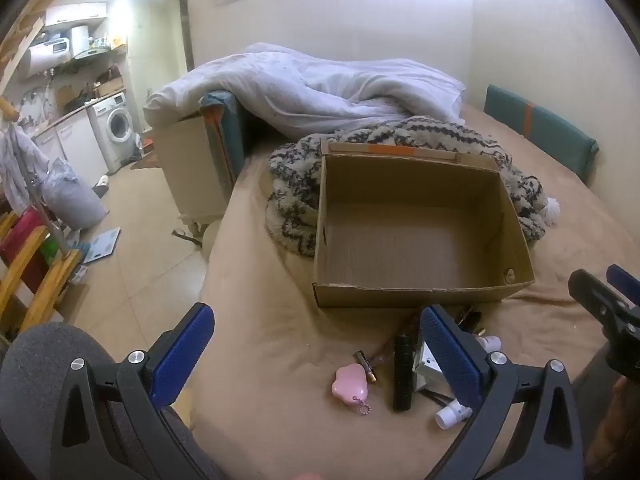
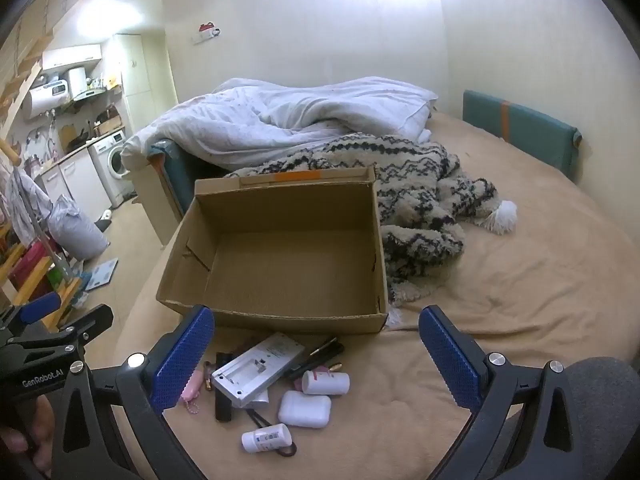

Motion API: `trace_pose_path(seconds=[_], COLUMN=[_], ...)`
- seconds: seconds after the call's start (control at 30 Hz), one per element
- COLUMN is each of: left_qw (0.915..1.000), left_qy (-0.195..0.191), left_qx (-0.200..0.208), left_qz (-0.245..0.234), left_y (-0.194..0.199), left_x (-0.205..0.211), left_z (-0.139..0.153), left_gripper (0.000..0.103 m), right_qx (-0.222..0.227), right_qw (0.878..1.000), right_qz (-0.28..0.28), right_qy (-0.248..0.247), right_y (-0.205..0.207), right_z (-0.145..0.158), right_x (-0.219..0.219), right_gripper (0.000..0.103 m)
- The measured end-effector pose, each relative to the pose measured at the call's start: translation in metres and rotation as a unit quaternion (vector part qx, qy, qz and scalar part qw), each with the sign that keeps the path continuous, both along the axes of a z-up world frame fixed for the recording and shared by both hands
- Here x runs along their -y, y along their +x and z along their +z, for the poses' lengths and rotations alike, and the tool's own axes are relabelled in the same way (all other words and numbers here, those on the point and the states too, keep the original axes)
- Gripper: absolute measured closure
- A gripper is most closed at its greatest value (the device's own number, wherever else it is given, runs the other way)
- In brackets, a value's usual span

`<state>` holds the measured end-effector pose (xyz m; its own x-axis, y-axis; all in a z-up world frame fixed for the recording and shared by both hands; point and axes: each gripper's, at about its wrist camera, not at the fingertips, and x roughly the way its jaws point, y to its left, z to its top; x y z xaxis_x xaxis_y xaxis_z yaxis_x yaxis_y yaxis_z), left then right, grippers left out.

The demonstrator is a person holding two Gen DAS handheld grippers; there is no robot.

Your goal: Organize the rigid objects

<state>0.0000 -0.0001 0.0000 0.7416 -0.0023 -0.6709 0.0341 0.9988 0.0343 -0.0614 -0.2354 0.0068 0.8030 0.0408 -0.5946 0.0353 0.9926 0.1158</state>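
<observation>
Tan fabric covers the bed (image 2: 500, 320), which fills the lower and right parts of both views. Behind it stand pale walls; a teal cushion (image 2: 520, 132) leans at the upper right. A white duvet (image 2: 288, 120) and a black-and-cream woolly blanket (image 2: 416, 200) lie heaped at frame centre. At the far left the room opens to a tiled floor (image 1: 136, 256), a washing machine (image 1: 114, 128) and wooden rails.

An open cardboard box (image 2: 280, 248) sits on the bed at centre, its inside bare, its long axis running roughly left to right in the right wrist view.

Just in front of the box, at lower centre, lies a cluster of small items: a silver flat device (image 2: 256, 368) lying diagonally, its long axis rising toward the upper right; a black cylinder (image 1: 402, 372) pointing toward the box; a pink charm (image 1: 349, 386); a white case (image 2: 305, 409); two white bottles (image 2: 325, 383) on their sides, axes near horizontal.

The left claw (image 1: 316, 356) is released, spread wide above the cluster, grasping nothing. The right claw (image 2: 316, 356) is likewise released and empty.
</observation>
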Motion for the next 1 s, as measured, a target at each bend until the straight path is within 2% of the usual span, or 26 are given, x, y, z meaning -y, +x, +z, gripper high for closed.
trace_pose_path(seconds=[1.0], left_qw=[1.0], left_qy=[0.0], left_qx=[0.004], left_qz=[0.001], left_y=[0.0], left_x=[0.0001], left_z=[0.0001], left_gripper=[0.0], right_qx=[0.001], right_qw=[1.0], right_qz=[-0.001], right_qy=[0.0], right_y=[0.0008], right_z=[-0.0007], right_x=[0.003], right_gripper=[0.0])
